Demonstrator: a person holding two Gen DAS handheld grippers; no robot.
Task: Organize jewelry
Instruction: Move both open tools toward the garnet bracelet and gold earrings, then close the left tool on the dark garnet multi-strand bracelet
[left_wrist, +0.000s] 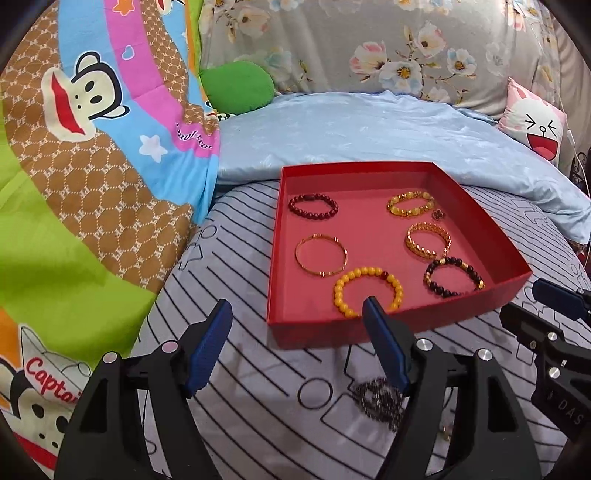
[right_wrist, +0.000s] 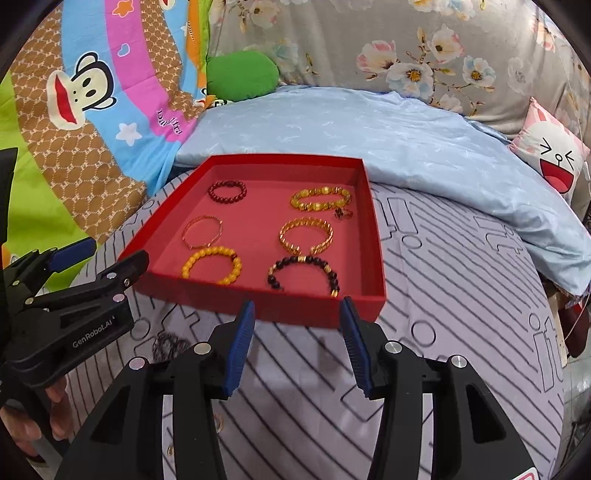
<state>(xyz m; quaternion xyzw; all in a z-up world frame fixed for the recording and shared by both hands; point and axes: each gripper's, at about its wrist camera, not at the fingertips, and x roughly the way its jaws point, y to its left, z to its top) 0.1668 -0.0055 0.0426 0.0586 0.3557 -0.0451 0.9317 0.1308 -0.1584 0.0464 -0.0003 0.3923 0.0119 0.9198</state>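
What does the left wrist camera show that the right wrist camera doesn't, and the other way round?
Only the left wrist view shows the dark bead chain plainly, lying on the striped sheet by the left gripper. Only the right wrist view shows a hand holding the left gripper, and the right gripper open from behind. Both show the red tray with six bracelets, the blue quilt and the green pillow.

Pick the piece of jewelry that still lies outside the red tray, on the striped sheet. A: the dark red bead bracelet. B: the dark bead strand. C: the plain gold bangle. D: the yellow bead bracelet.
B: the dark bead strand lies on the striped sheet in front of the red tray, beside the open left hand-held gripper.
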